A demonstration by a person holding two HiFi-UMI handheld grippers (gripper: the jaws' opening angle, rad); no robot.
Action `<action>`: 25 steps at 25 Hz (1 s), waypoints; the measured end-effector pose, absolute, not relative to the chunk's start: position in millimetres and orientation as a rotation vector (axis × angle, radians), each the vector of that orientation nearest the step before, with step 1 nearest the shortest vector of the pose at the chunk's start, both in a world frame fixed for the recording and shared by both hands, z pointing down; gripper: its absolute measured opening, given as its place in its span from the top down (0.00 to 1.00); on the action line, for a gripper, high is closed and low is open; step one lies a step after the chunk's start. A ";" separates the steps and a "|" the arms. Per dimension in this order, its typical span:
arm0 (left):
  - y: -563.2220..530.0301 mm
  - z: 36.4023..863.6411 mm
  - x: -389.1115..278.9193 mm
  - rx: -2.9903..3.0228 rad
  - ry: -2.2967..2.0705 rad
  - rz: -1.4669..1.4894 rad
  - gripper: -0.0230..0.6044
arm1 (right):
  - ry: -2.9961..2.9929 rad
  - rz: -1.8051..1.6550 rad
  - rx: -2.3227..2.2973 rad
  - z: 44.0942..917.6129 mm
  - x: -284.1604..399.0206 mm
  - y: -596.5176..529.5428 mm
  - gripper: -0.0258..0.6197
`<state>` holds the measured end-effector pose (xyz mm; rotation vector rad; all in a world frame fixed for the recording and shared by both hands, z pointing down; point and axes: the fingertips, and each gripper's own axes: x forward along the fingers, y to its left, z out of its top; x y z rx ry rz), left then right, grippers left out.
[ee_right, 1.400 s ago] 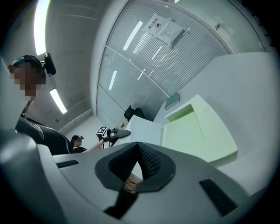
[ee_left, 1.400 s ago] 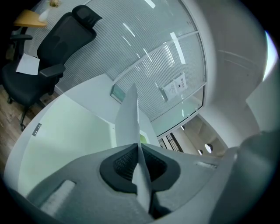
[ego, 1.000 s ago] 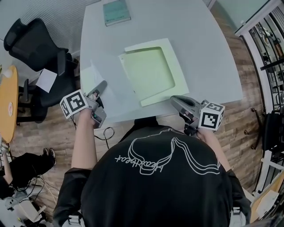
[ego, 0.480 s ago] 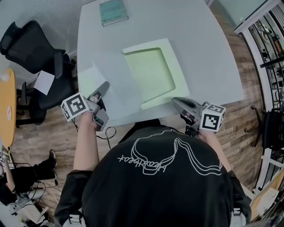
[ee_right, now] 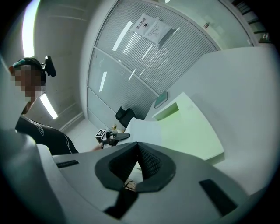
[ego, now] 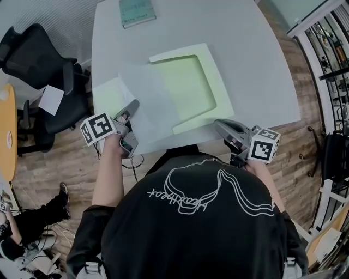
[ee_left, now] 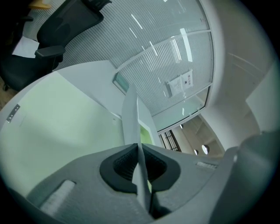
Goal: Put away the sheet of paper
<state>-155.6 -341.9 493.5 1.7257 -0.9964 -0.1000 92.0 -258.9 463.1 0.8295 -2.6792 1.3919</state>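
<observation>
- The left gripper (ego: 132,106) has its jaws pinched tight on the near edge of the sheet of paper (ego: 146,101). In the left gripper view the sheet rises edge-on from between them.
- The right gripper (ego: 219,125) hovers by the near edge of the bench (ego: 256,54), its jaws closed on nothing.
- Beyond the left jaws, the sheet partly covers the left side of a pale green folder (ego: 196,82) lying on the bench.
- Far past both jaws, a book (ego: 136,11) lies near the bench's far edge.

The white sheet of paper (ego: 150,101) overlaps the pale green folder (ego: 212,92), left of centre. The left gripper (ego: 133,105) has its jaws clamped on the sheet's lower-left edge.
</observation>
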 end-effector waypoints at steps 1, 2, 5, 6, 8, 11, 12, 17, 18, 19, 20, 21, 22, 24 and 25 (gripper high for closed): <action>-342.0 497.5 -154.8 1.726 -1.000 -0.086 0.94 | -2.675 1.396 0.832 465.0 92.4 -259.3 0.94; -342.5 501.9 -154.0 1.723 -1.002 -0.075 0.94 | -2.671 1.401 0.836 467.3 92.9 -260.1 0.94; -344.7 514.6 -151.1 1.706 -1.004 -0.059 0.94 | -2.665 1.414 0.847 472.9 94.6 -262.3 0.94; -345.1 517.9 -150.6 1.698 -1.005 -0.056 0.95 | -2.664 1.418 0.848 473.9 94.7 -262.5 0.94; -346.0 523.7 -149.9 1.682 -1.010 -0.053 0.94 | -2.660 1.427 0.848 475.5 94.4 -261.9 0.94; -349.0 529.9 -147.9 1.660 -1.010 -0.066 0.94 | -2.651 1.438 0.848 477.8 94.1 -261.0 0.94; -350.3 532.0 -146.8 1.650 -1.008 -0.070 0.94 | -2.650 1.442 0.849 478.1 94.0 -261.0 0.94; -359.8 540.8 -139.7 1.610 -1.008 -0.082 0.94 | -2.647 1.458 0.862 479.2 96.3 -262.9 0.94; -362.0 541.7 -137.7 1.605 -1.003 -0.084 0.94 | -2.645 1.462 0.865 479.9 96.8 -263.3 0.94; -364.1 542.6 -135.2 1.602 -0.996 -0.086 0.94 | -2.643 1.465 0.868 480.8 97.4 -263.6 0.94; -365.9 543.7 -132.2 1.598 -0.988 -0.088 0.94 | -2.641 1.468 0.872 481.5 98.0 -264.0 0.94; -367.4 545.0 -129.1 1.594 -0.981 -0.090 0.94 | -2.641 1.472 0.875 481.9 98.7 -264.4 0.94; -368.5 546.4 -126.0 1.588 -0.976 -0.091 0.94 | -2.641 1.476 0.880 482.1 99.3 -264.8 0.94; -369.6 549.9 -119.5 1.576 -0.972 -0.086 0.95 | -2.643 1.481 0.889 482.2 100.8 -265.8 0.94; -370.0 551.8 -115.9 1.570 -0.973 -0.081 0.94 | -2.643 1.484 0.893 482.1 101.7 -266.4 0.94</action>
